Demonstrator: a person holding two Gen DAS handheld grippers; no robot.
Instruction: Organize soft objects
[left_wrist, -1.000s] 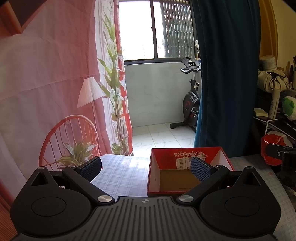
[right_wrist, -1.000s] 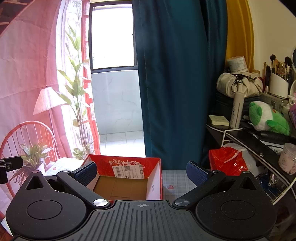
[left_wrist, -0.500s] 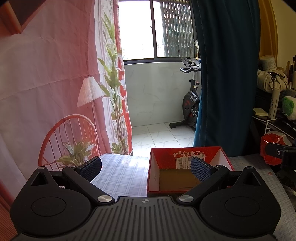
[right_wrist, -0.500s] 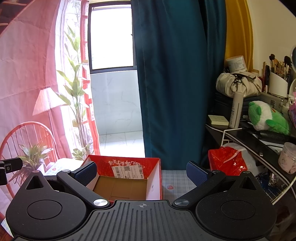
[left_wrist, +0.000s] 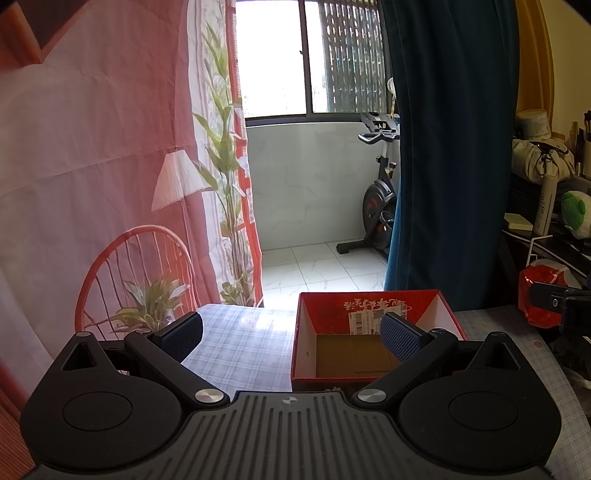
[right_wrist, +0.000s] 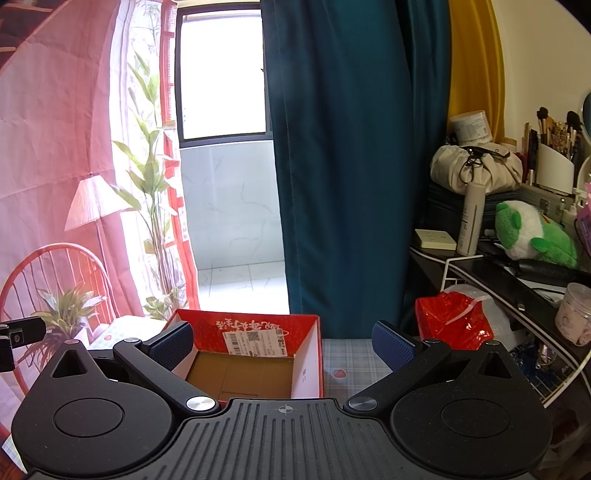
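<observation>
A red cardboard box (left_wrist: 373, 306) stands open and empty on the checked tablecloth; it also shows in the right wrist view (right_wrist: 258, 328). My left gripper (left_wrist: 291, 334) is open and empty, held above the table with the box's left wall between its fingers. My right gripper (right_wrist: 282, 345) is open and empty, with the box's right wall between its fingers. A green and white plush toy (right_wrist: 532, 234) lies on the dark shelf at right, away from both grippers; its edge shows in the left wrist view (left_wrist: 576, 212).
A red plastic bag (right_wrist: 454, 321) sits below the shelf at the table's right edge. The shelf holds a bottle (right_wrist: 471, 218), a cloth bag (right_wrist: 476, 168) and a brush holder (right_wrist: 554, 170). A teal curtain (right_wrist: 351, 147) hangs behind the table.
</observation>
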